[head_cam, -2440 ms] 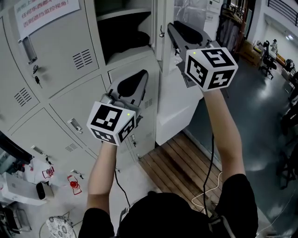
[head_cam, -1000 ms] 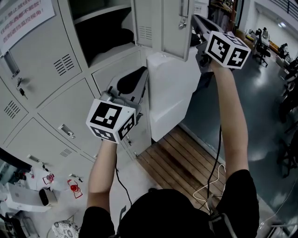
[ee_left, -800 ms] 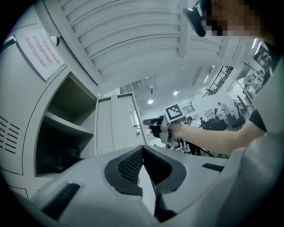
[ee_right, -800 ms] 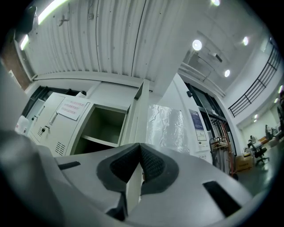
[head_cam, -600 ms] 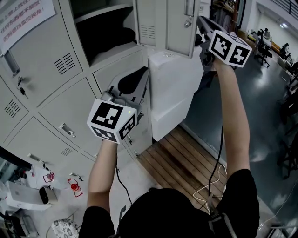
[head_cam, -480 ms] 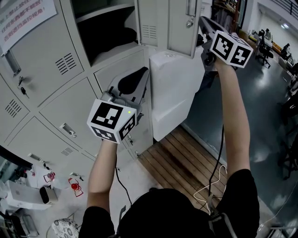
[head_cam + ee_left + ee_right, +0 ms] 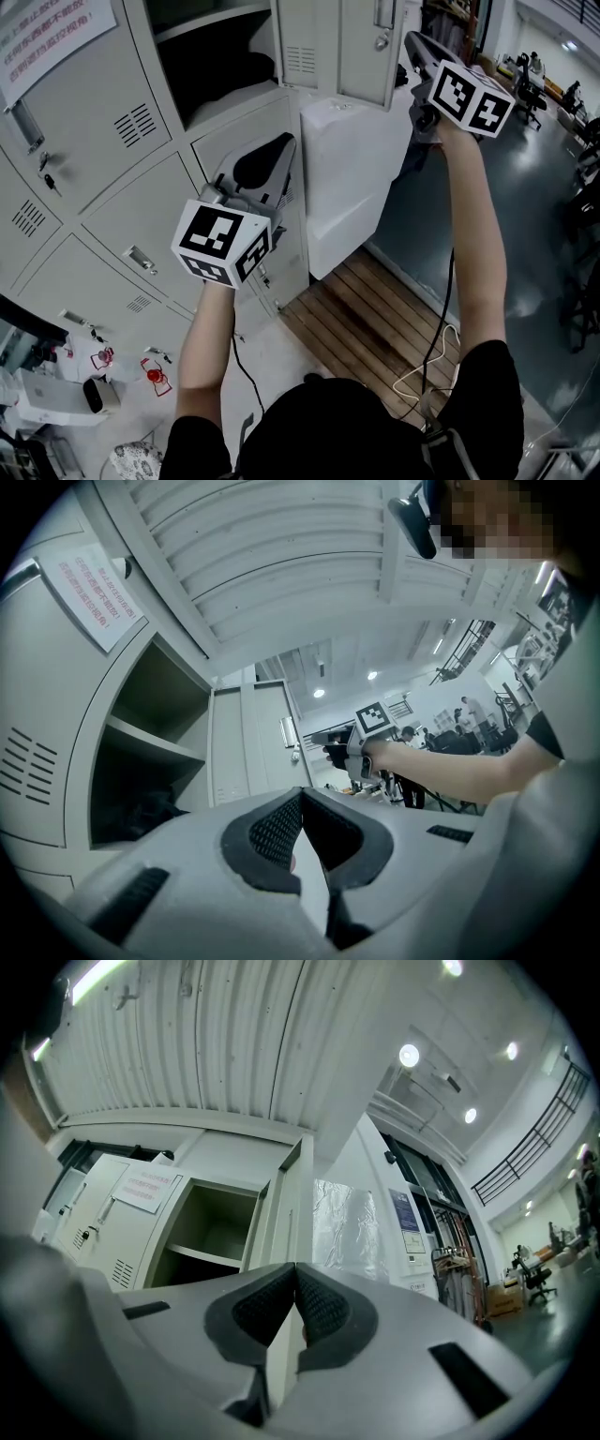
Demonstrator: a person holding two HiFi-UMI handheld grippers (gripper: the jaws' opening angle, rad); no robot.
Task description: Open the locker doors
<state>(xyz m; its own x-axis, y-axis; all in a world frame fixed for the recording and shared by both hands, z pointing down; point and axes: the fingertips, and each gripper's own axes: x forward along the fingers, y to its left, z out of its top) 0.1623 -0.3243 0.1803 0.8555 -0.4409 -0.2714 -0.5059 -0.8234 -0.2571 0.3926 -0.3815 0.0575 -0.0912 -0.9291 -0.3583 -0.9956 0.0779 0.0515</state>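
The top locker door (image 7: 328, 47) stands swung out to the right, and its compartment (image 7: 216, 56) is open with something dark on the shelf. My right gripper (image 7: 405, 42) is at that door's free edge, beside the lock, and is shut on it. In the right gripper view the door (image 7: 281, 1204) runs edge-on down into the closed jaws of the right gripper (image 7: 293, 1269). My left gripper (image 7: 284, 142) lies over the closed locker door below (image 7: 211, 150). The left gripper's (image 7: 300, 794) tips meet, with nothing seen between them.
Closed grey lockers (image 7: 84, 112) fill the left, one with a paper notice (image 7: 47, 37). A white cabinet (image 7: 347, 178) stands right of the lockers, above a wooden floor panel (image 7: 366, 328). A cable (image 7: 427, 366) trails on the floor. Small clutter (image 7: 56, 398) lies at the bottom left.
The top locker door has swung further out to the right, together with my right gripper. My left gripper has stayed over the lower door.
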